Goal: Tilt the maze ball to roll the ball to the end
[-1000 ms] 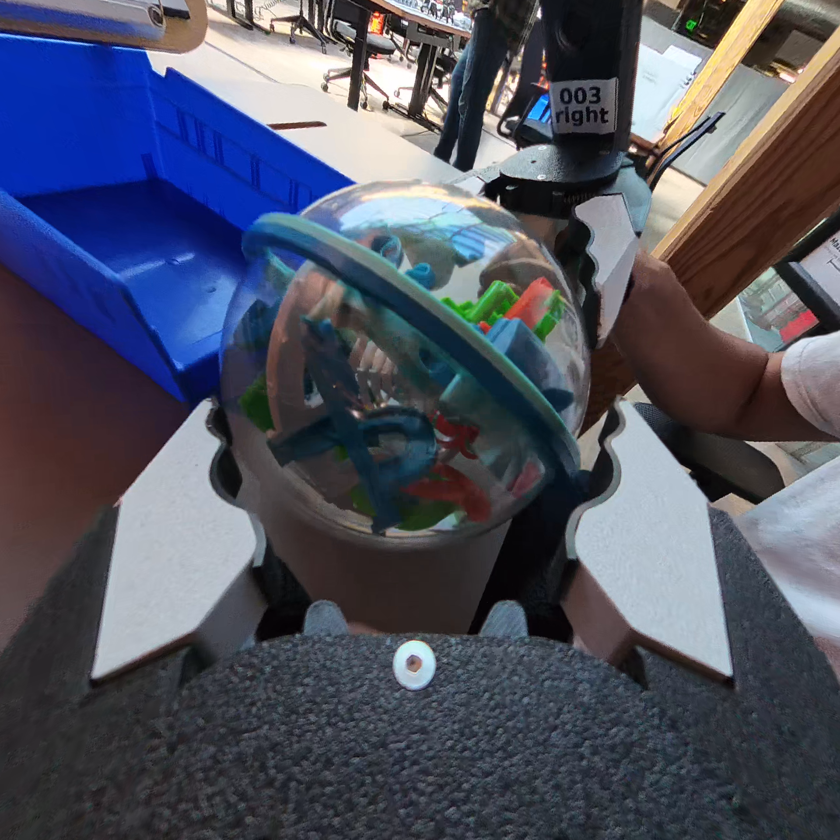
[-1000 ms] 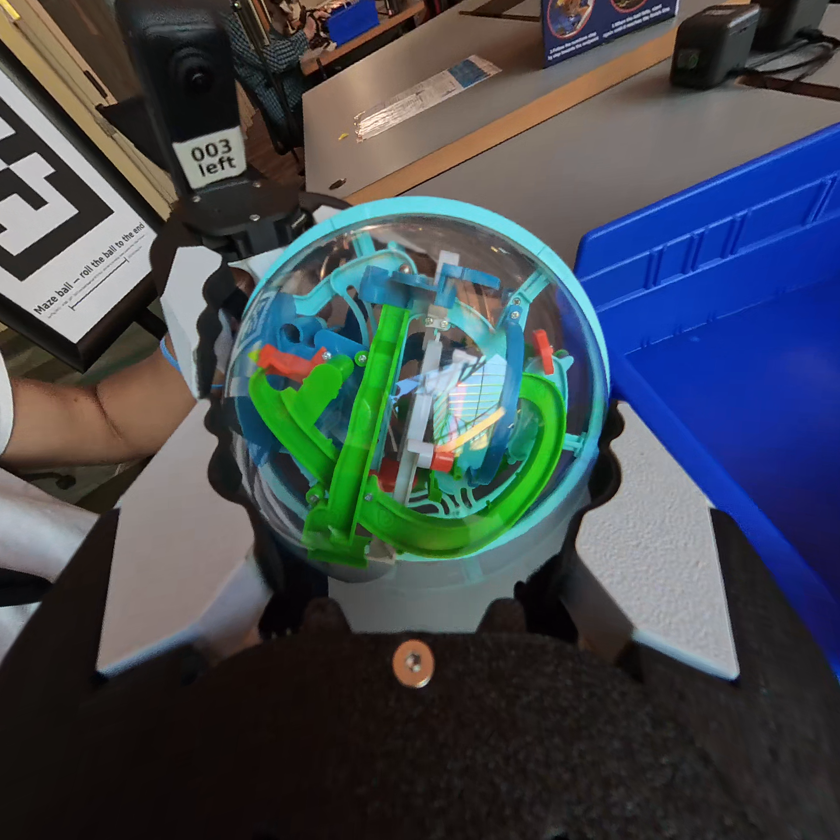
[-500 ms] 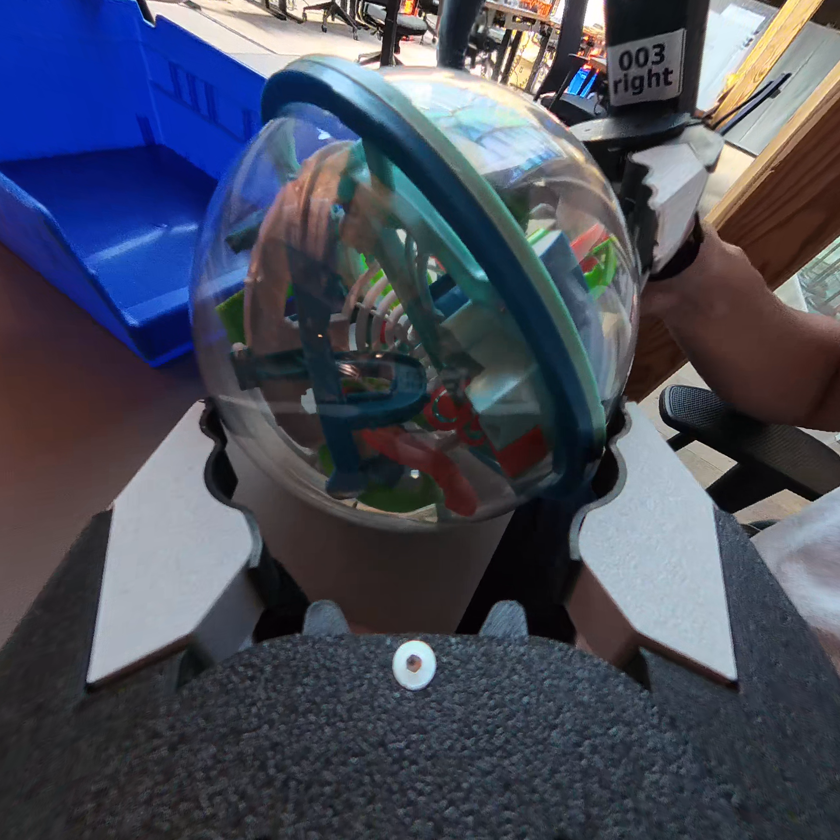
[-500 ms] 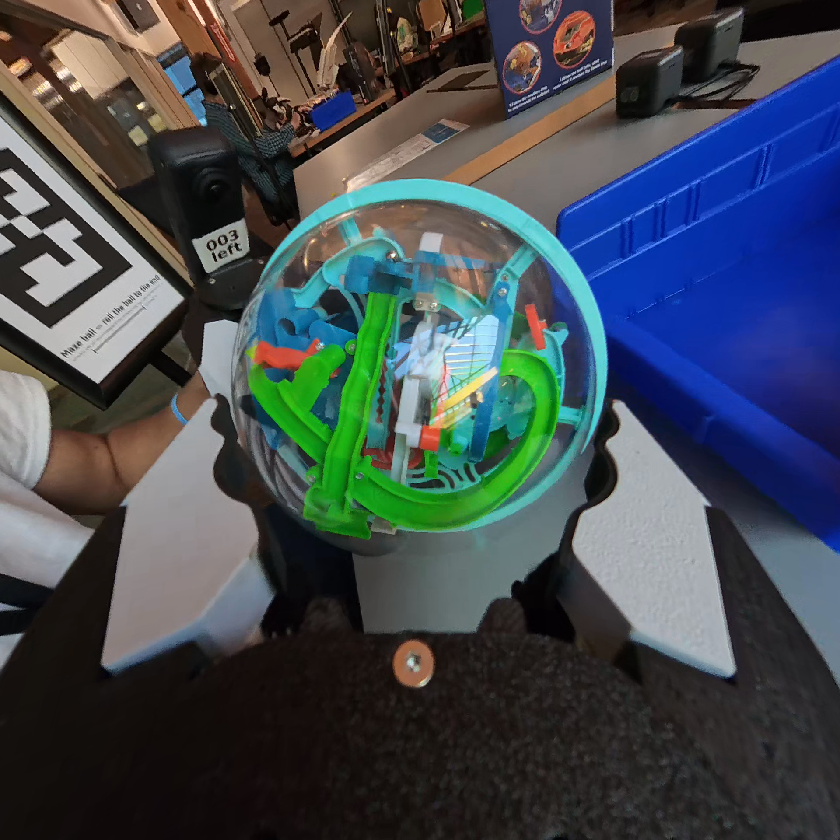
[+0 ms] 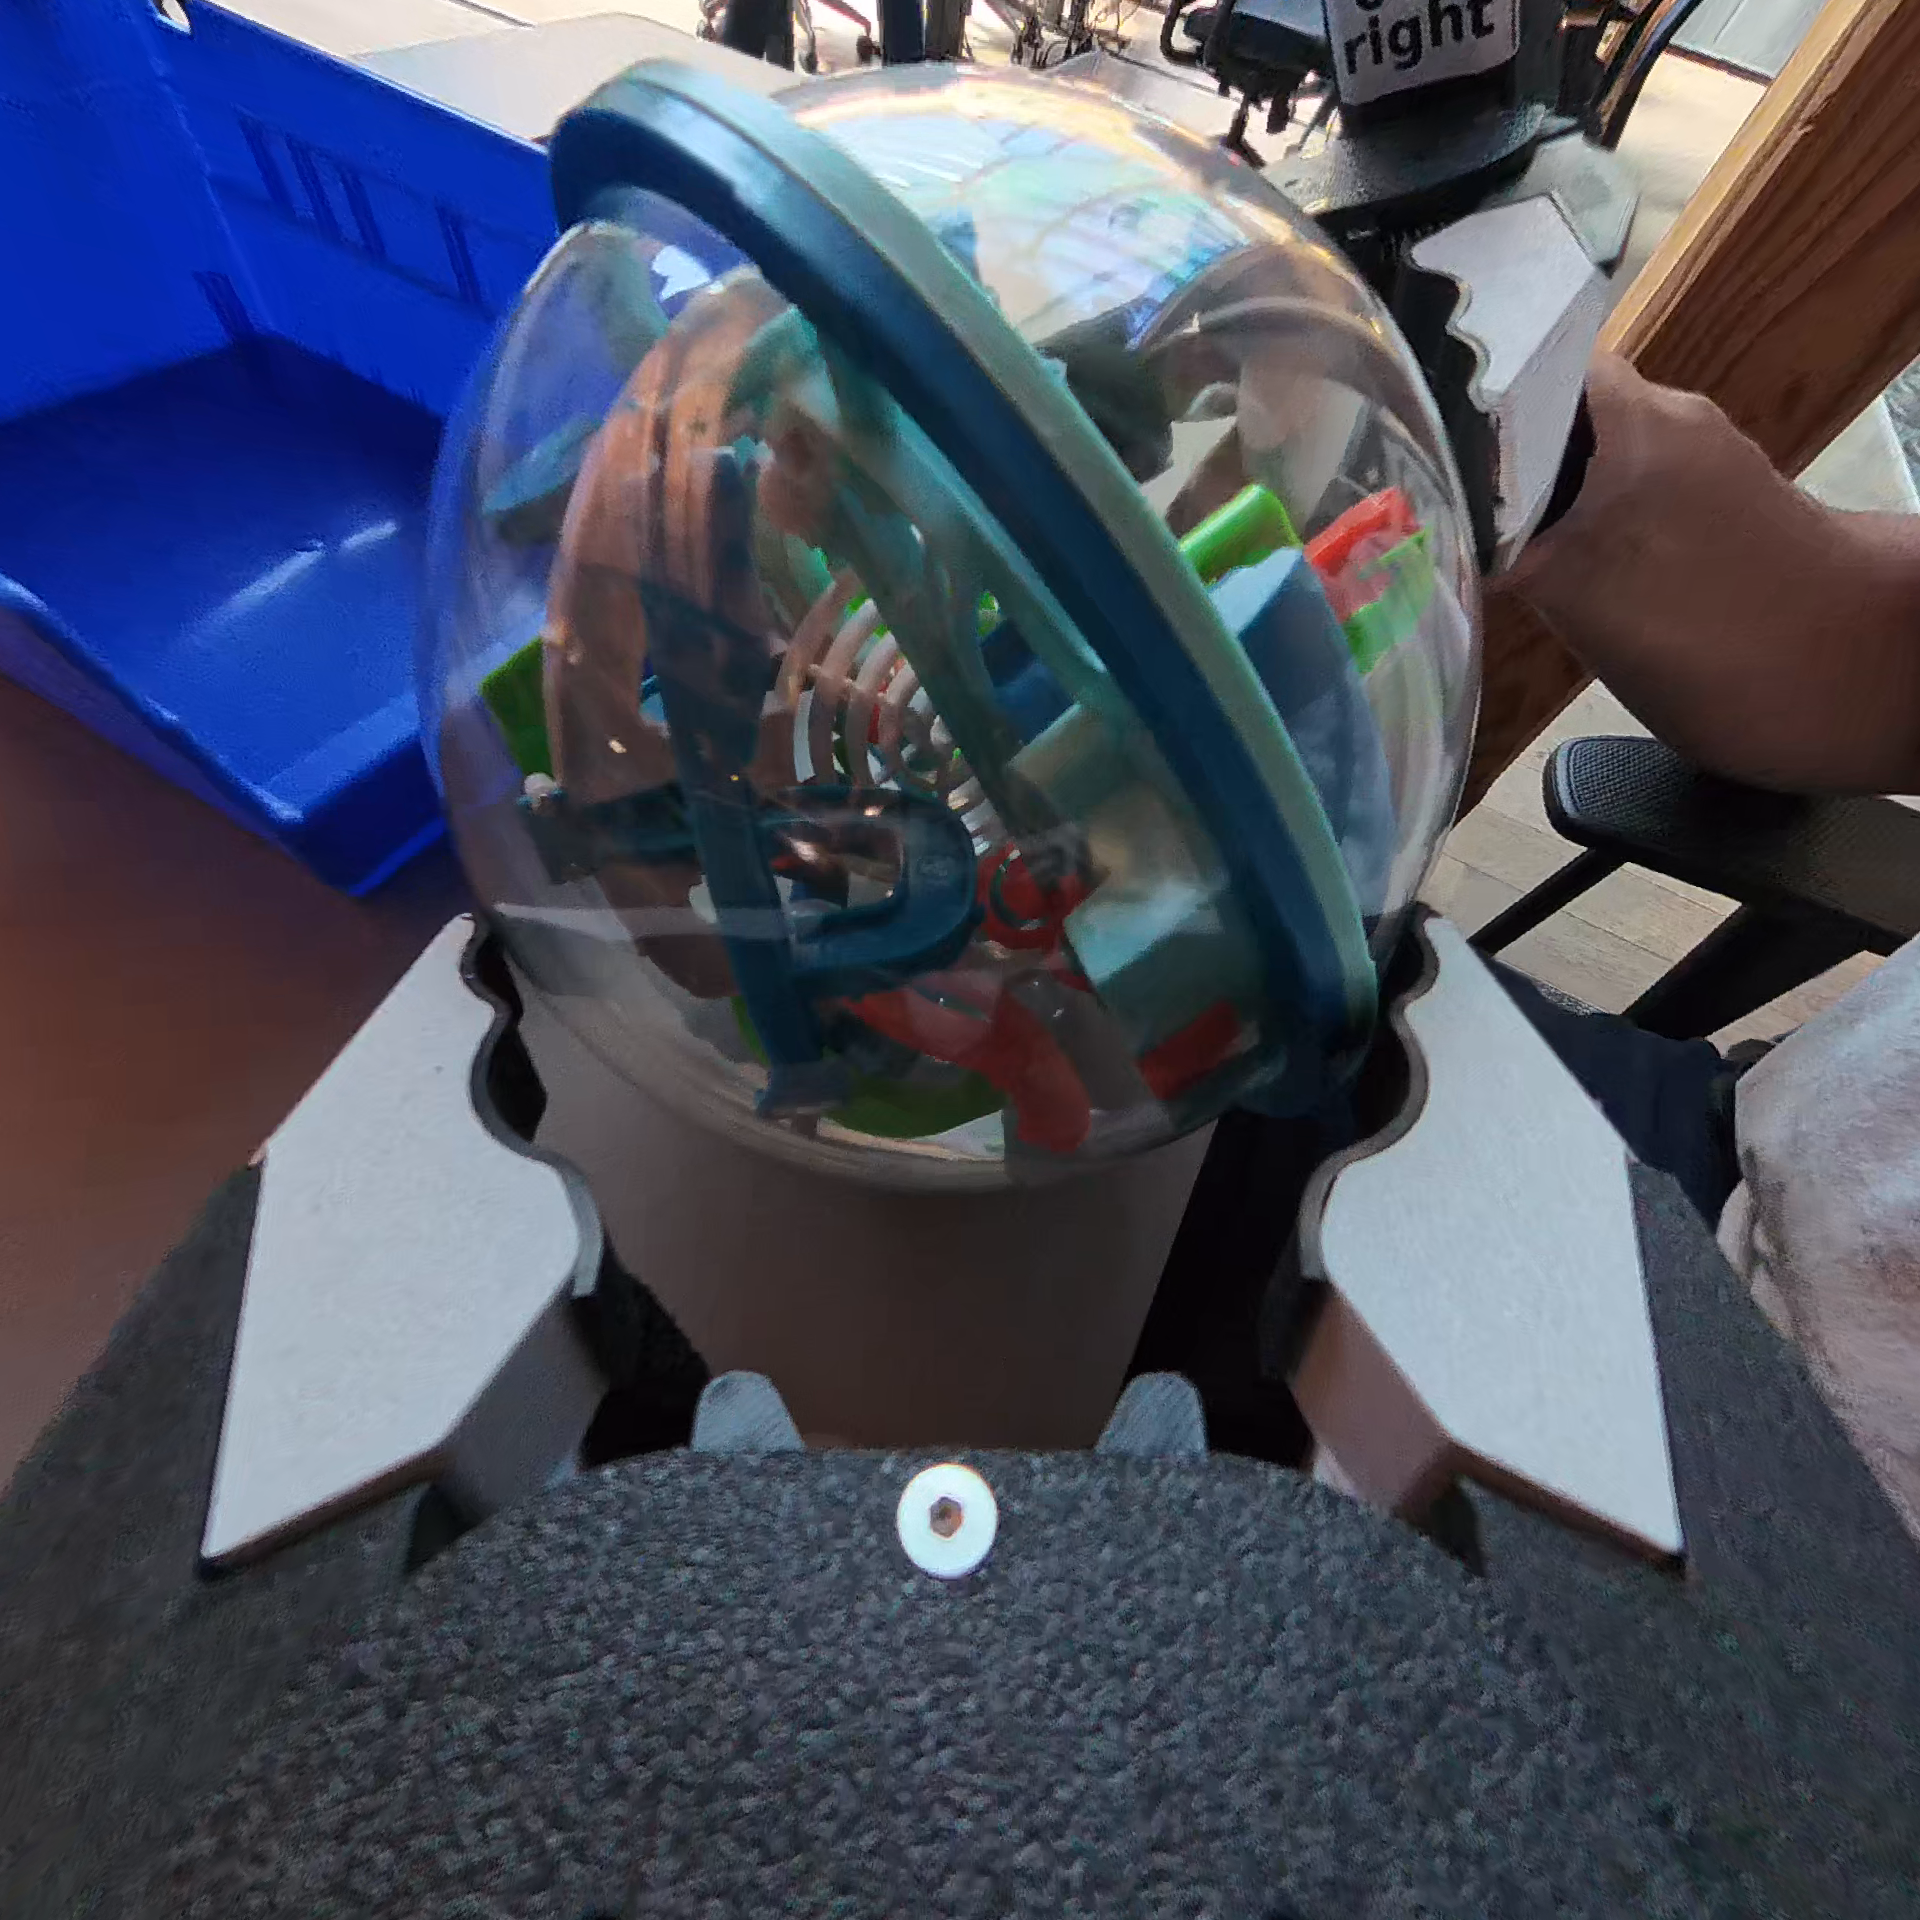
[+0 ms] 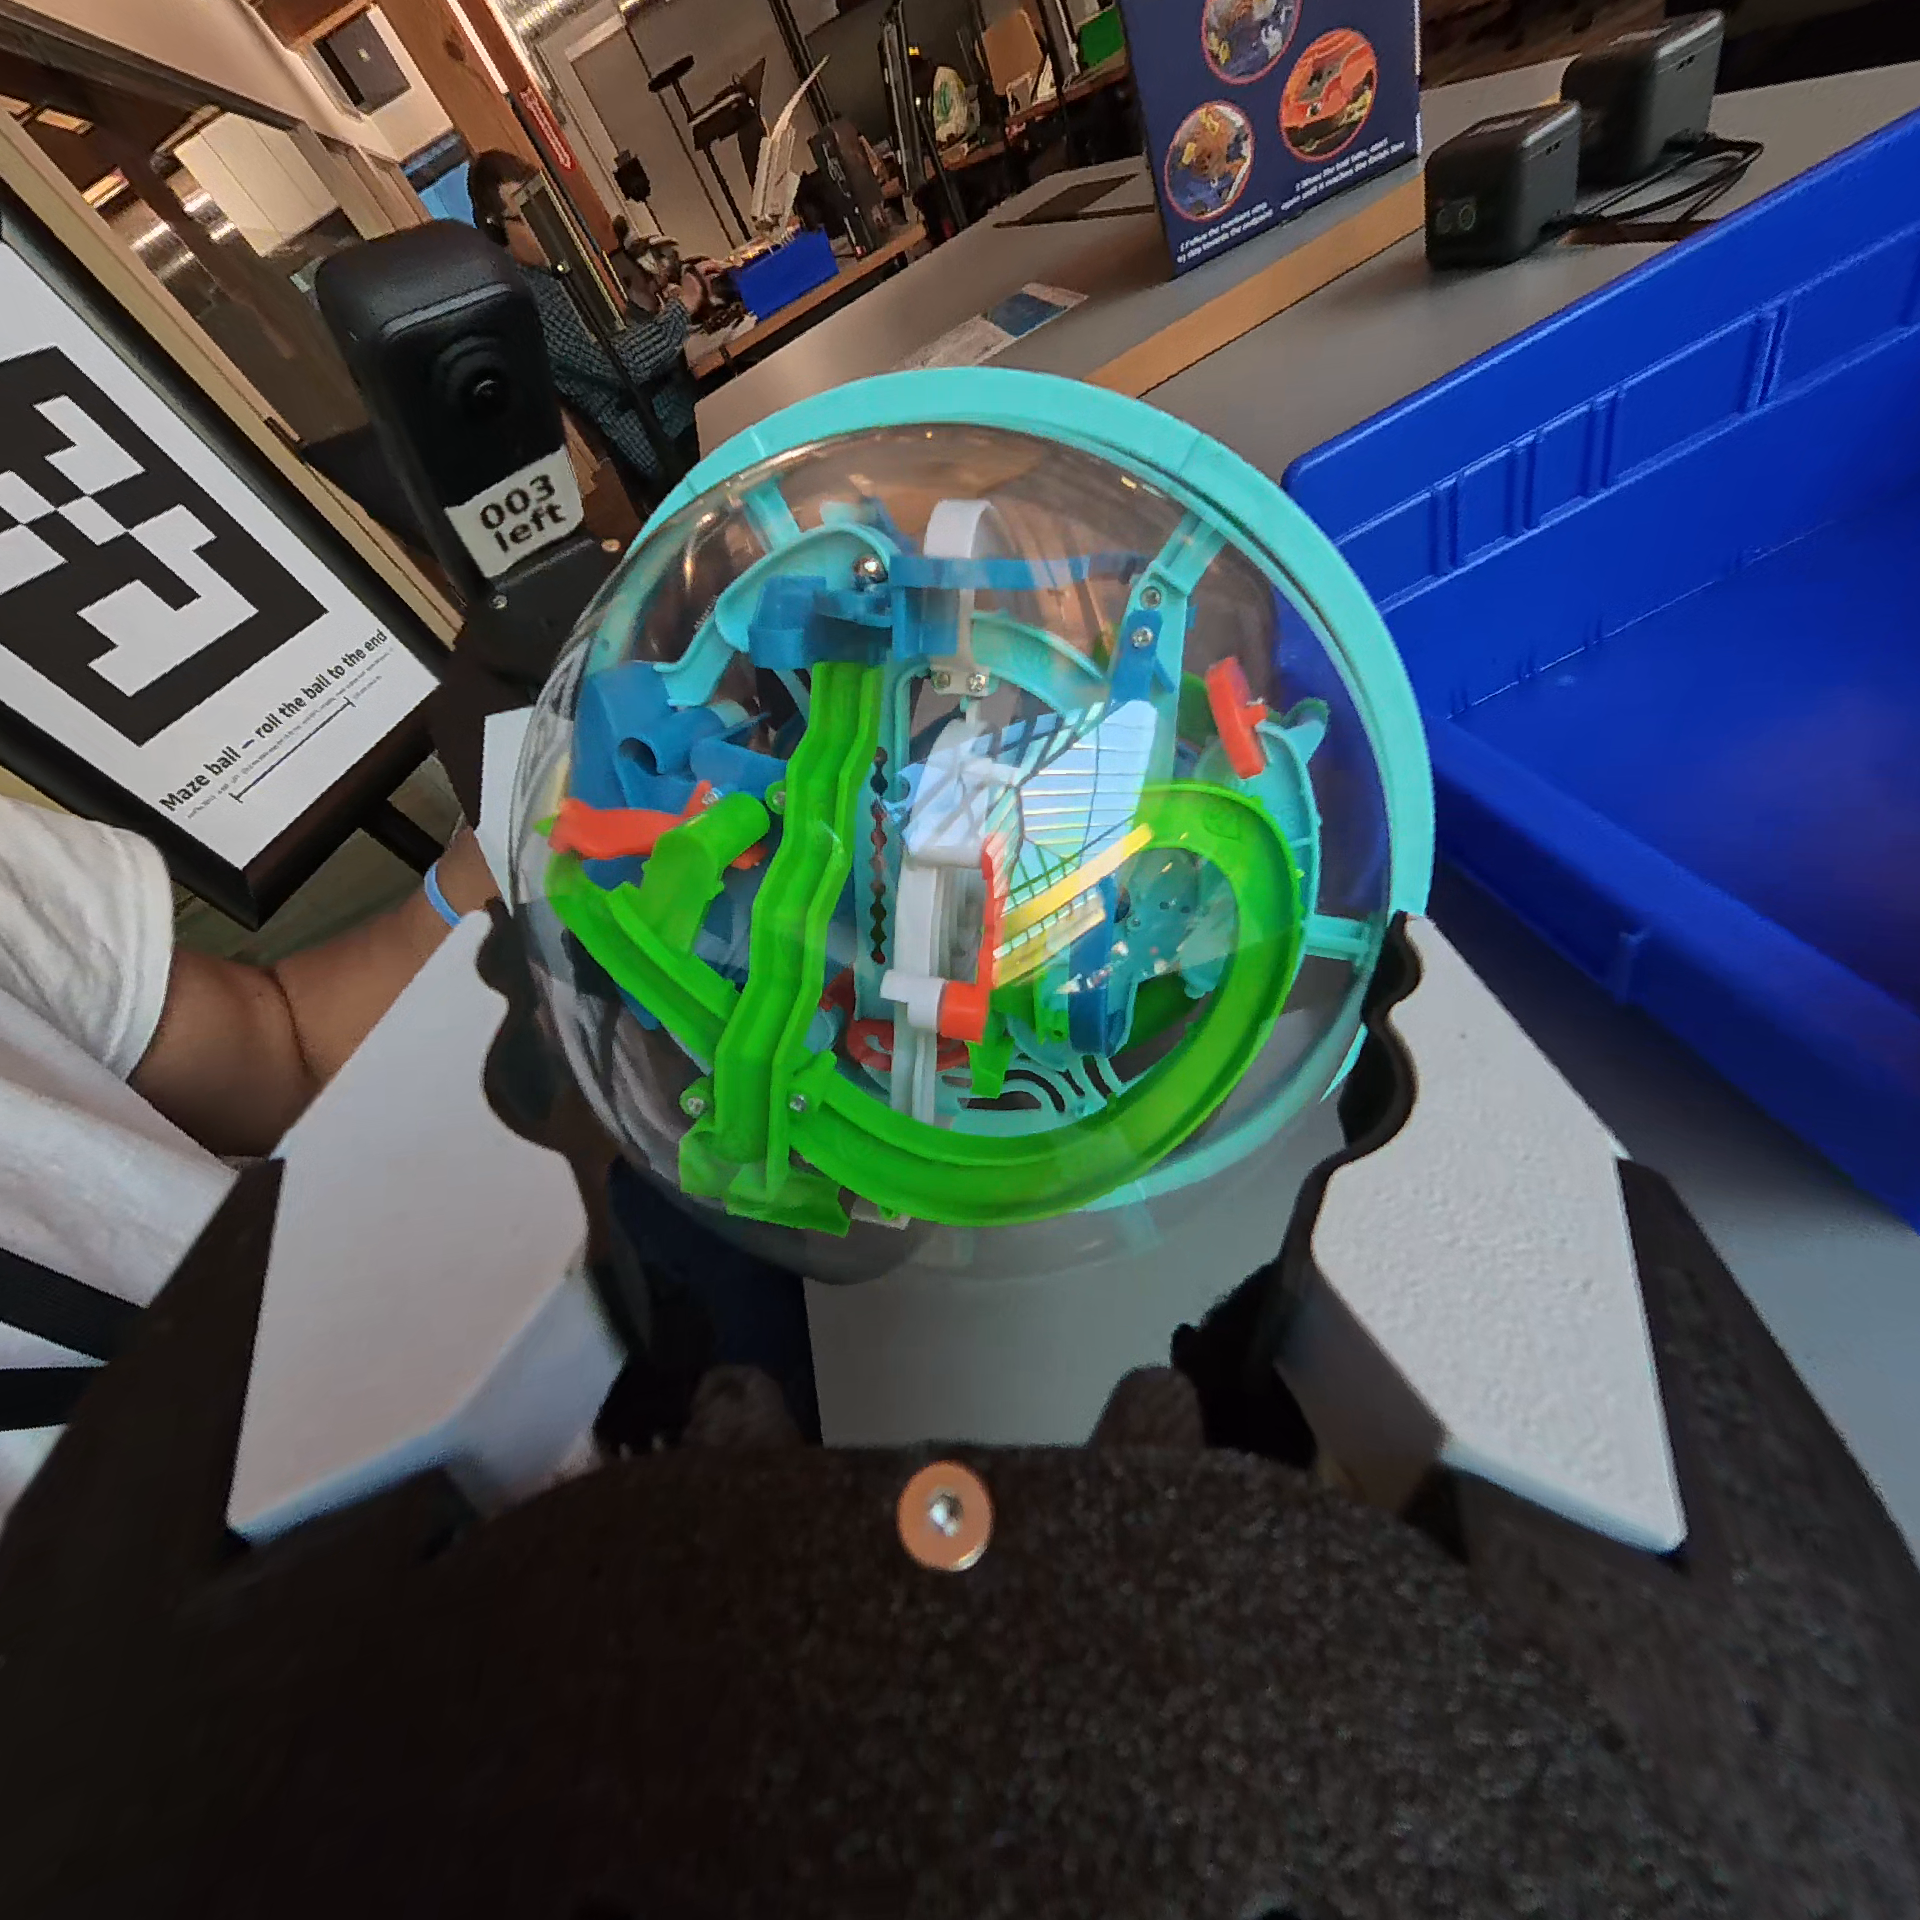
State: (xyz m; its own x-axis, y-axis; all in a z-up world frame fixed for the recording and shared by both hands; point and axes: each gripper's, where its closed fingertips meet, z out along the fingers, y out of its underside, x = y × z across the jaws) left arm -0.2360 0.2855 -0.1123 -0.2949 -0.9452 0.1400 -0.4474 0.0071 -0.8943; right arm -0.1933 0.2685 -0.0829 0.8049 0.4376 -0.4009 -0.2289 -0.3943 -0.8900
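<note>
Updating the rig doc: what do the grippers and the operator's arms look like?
Both grippers match: dark, grainy body with a central screw and washer, and pale flat fingers with black scalloped inner pads. Each carries a black camera post with a white label. The operator wears a white short sleeve and a blue wristband.

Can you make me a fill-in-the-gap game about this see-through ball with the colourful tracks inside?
1. The clear plastic maze ball is held between ___ grippers at once.
2. The ring around the ball's middle is coloured ___.
3. The big plastic bin on the grey table is ___.
4. The long curved track at the front of the ball, in the right wrist view, is bright ___.

Missing words: two; turquoise; blue; green
</note>
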